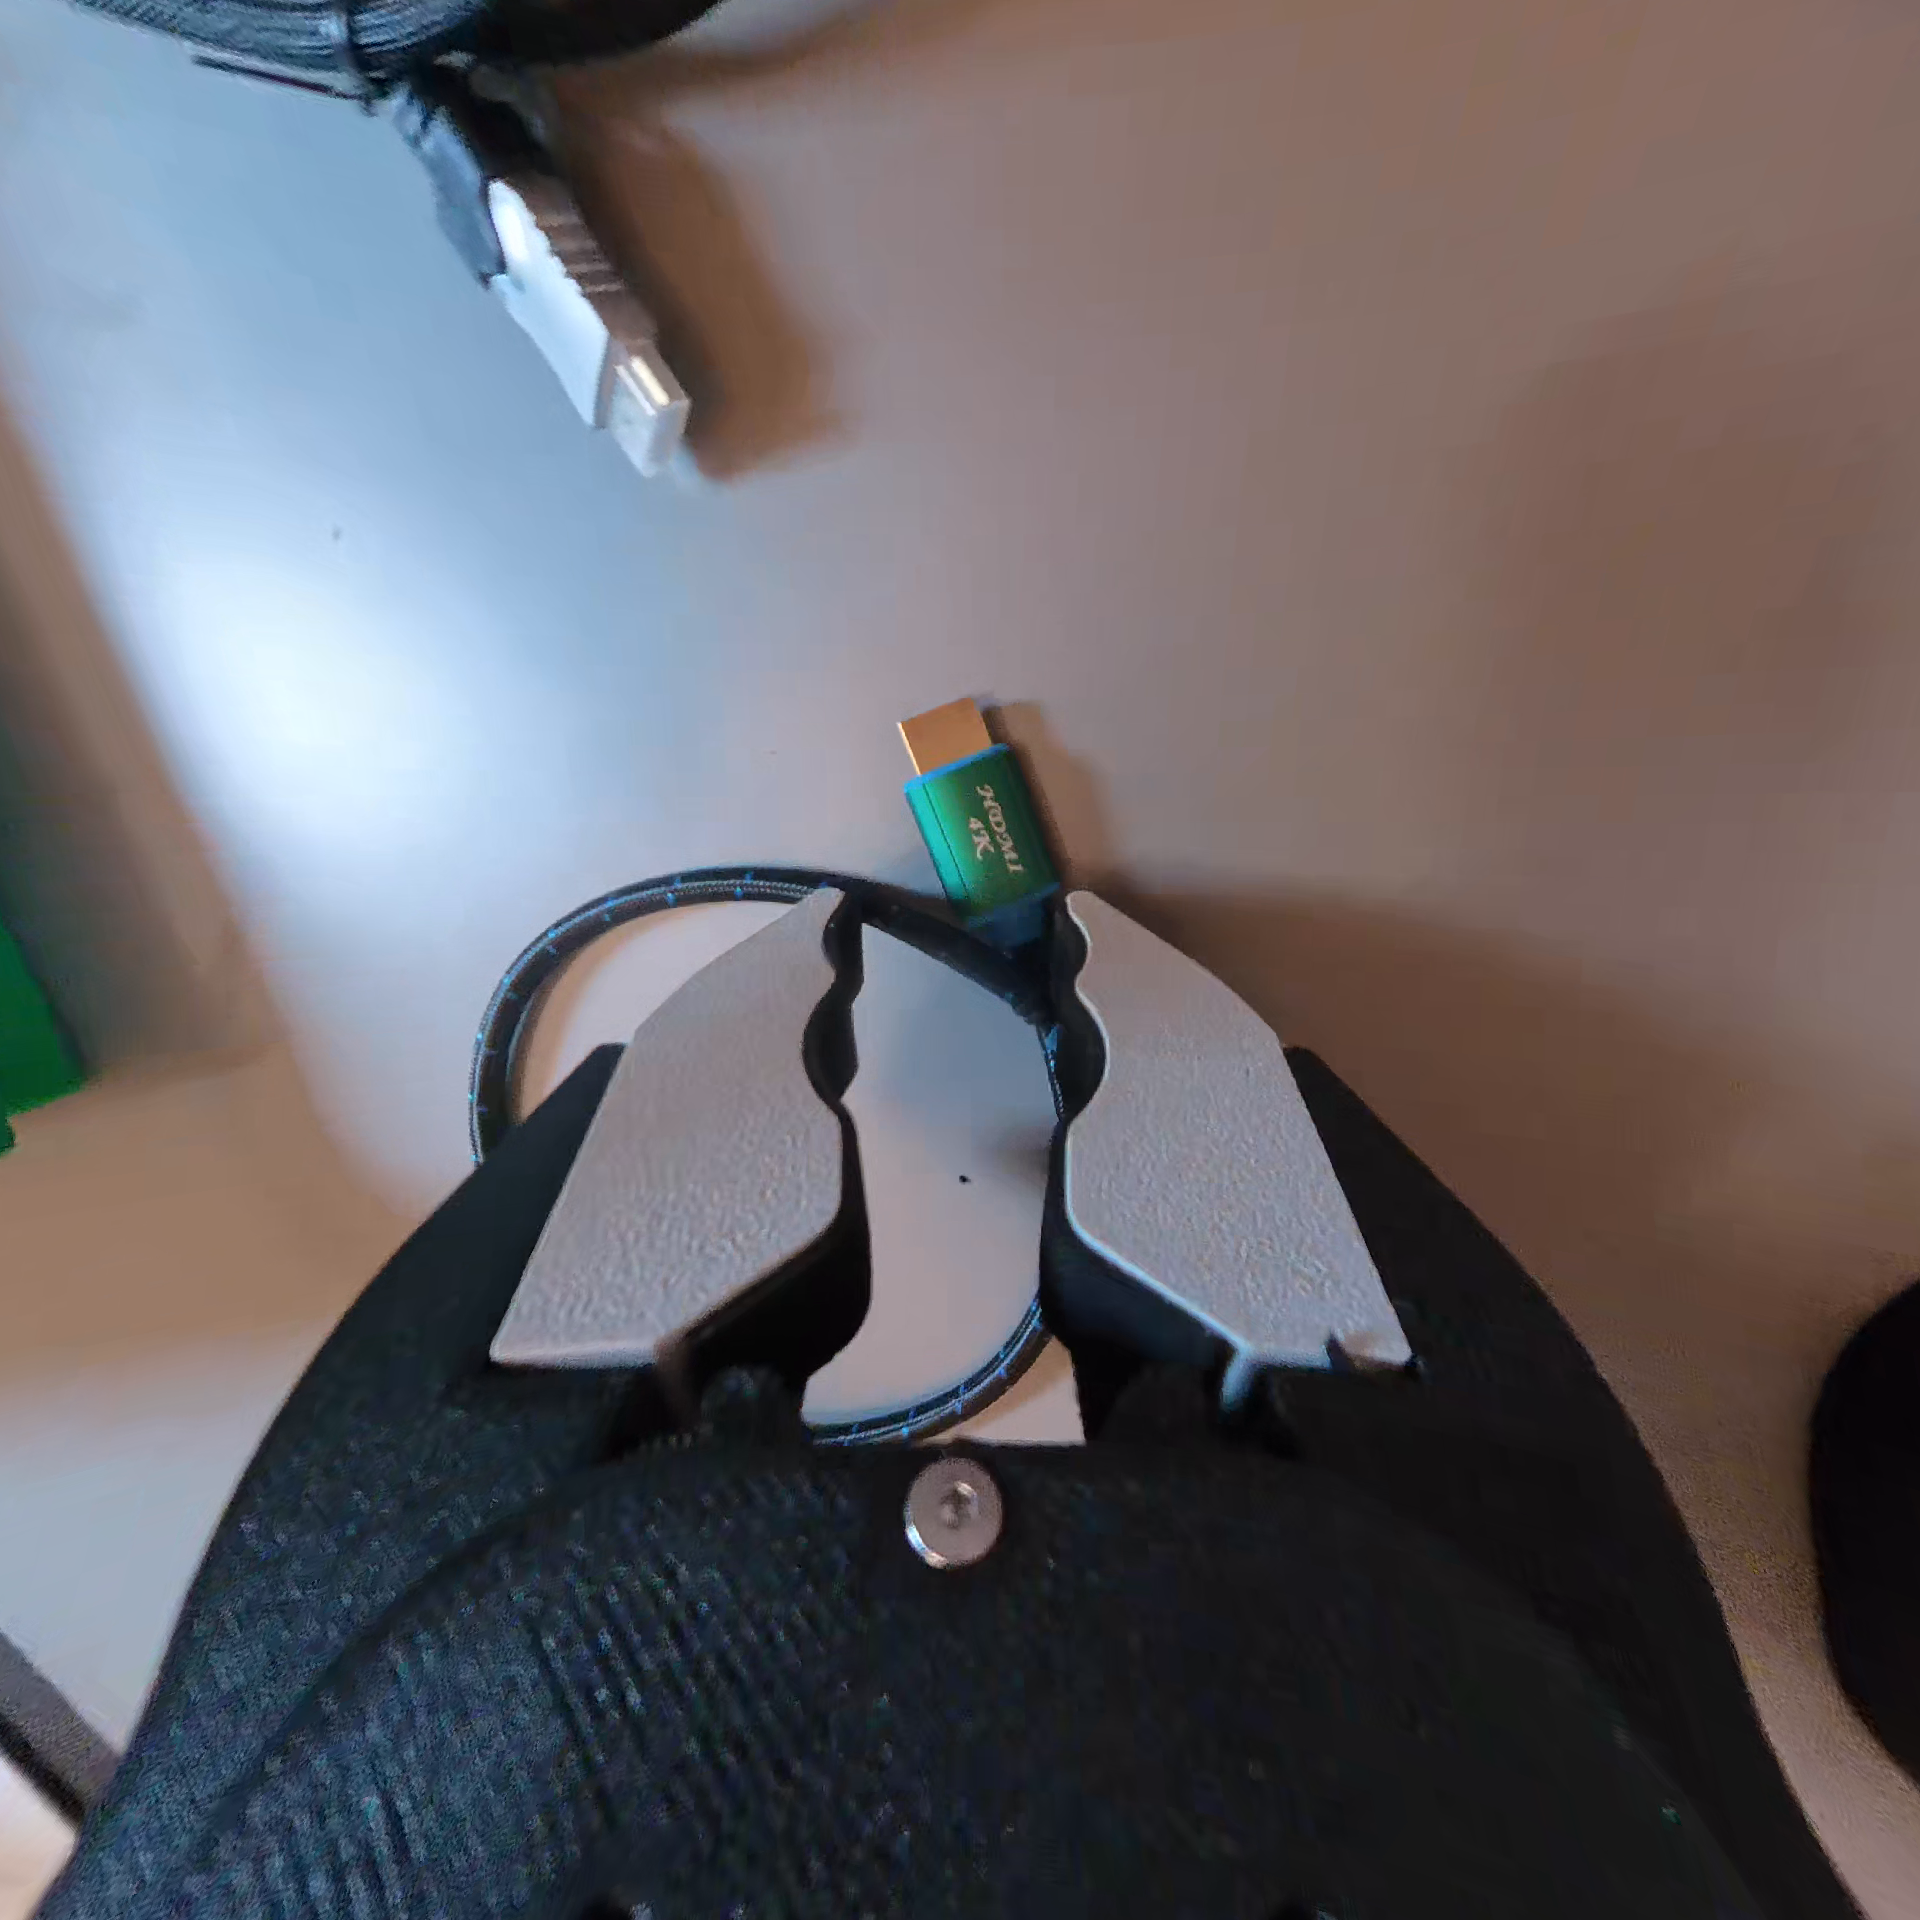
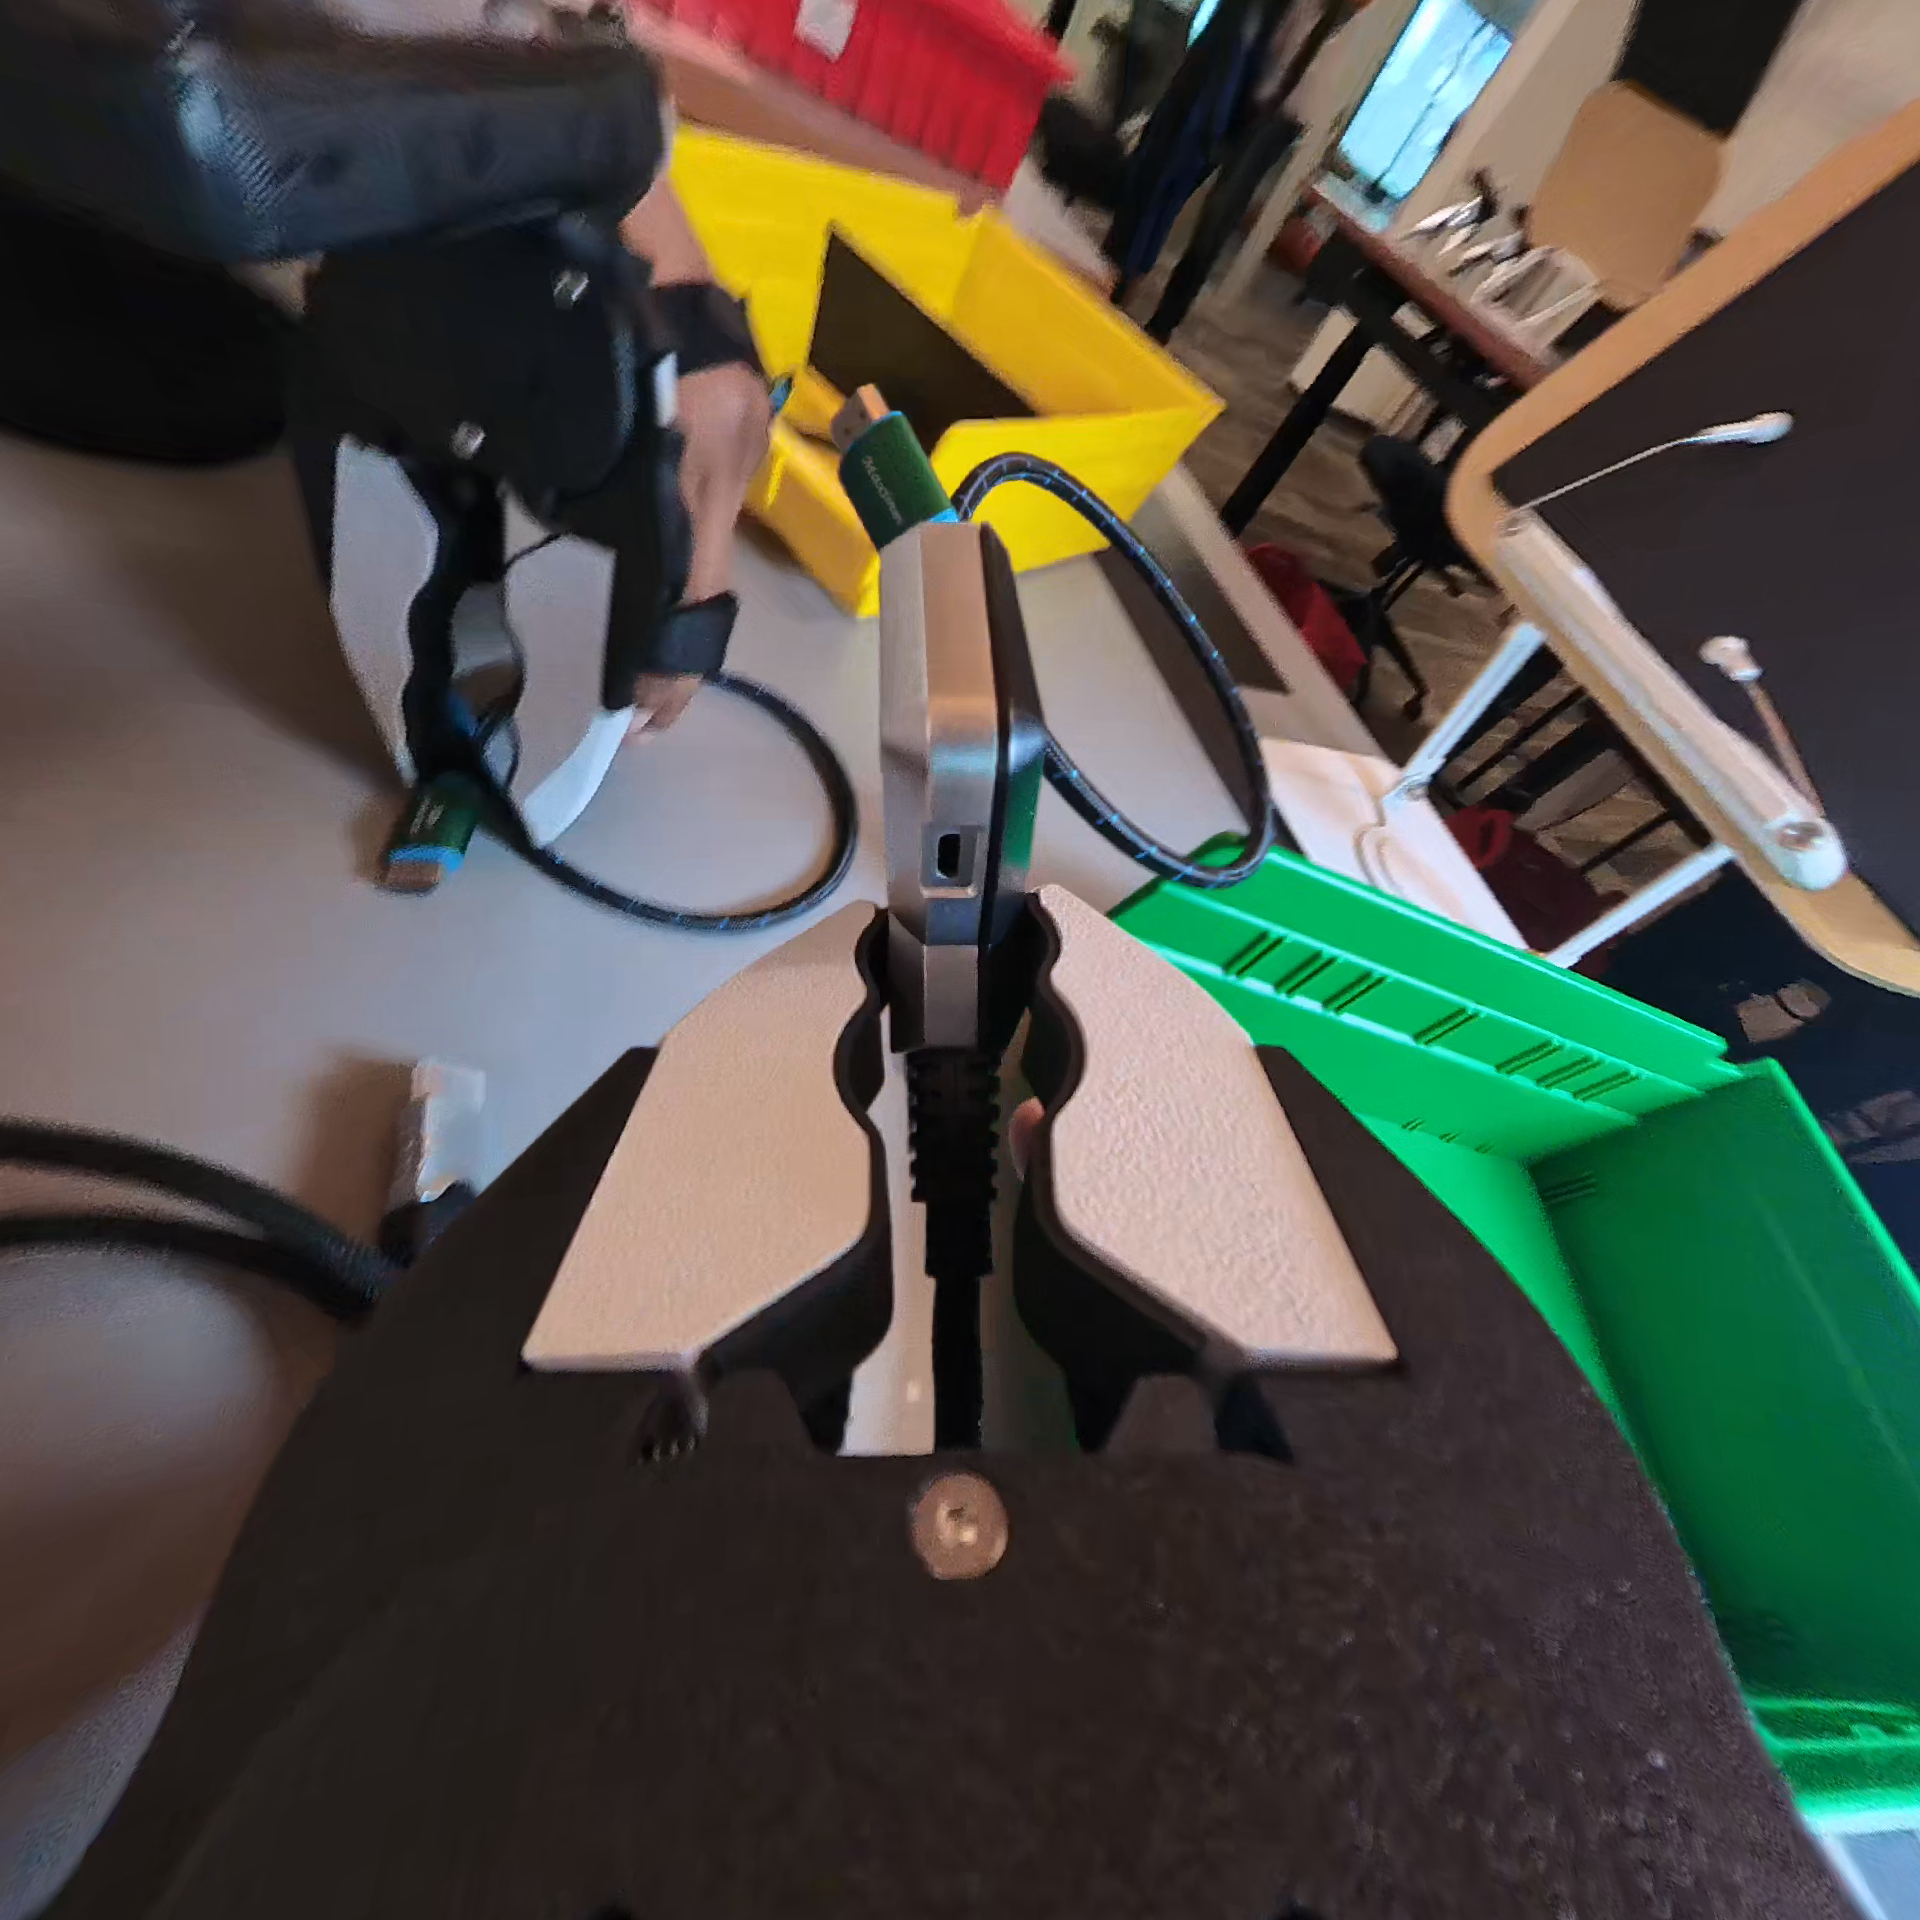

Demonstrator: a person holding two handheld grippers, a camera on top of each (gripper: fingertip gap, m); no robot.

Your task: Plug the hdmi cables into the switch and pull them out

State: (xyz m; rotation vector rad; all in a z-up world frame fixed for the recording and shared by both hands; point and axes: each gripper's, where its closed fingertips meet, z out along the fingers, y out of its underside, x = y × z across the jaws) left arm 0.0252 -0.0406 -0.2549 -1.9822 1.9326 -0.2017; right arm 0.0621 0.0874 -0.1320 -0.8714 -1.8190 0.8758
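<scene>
My right gripper (image 2: pixel 956 914) is shut on the grey HDMI switch (image 2: pixel 935 748) and holds it edge-on above the table, with the switch's black lead running back between the jaws. A green HDMI plug (image 2: pixel 888 473) with a bare gold tip shows by the switch's far end, and its braided cable (image 2: pixel 1195 727) loops to the right. I cannot tell if it touches the switch. My left gripper (image 1: pixel 961 920) is open and low over the table, straddling the braided cable (image 1: pixel 540 966) just behind a second green plug (image 1: pixel 982 831) that lies flat. That gripper (image 2: pixel 488 769) and plug (image 2: pixel 431 826) also show in the right wrist view.
A silver plug (image 1: pixel 582 312) on a thick black cable lies beyond the left gripper; it also shows in the right wrist view (image 2: pixel 442 1132). A green bin (image 2: pixel 1558 1143) stands right of the switch, with a yellow bin (image 2: pixel 1039 343) and a red bin (image 2: pixel 894 62) behind. A person's hand (image 2: pixel 717 468) holds the left gripper. About 20 cm separates my left fingertips from my right.
</scene>
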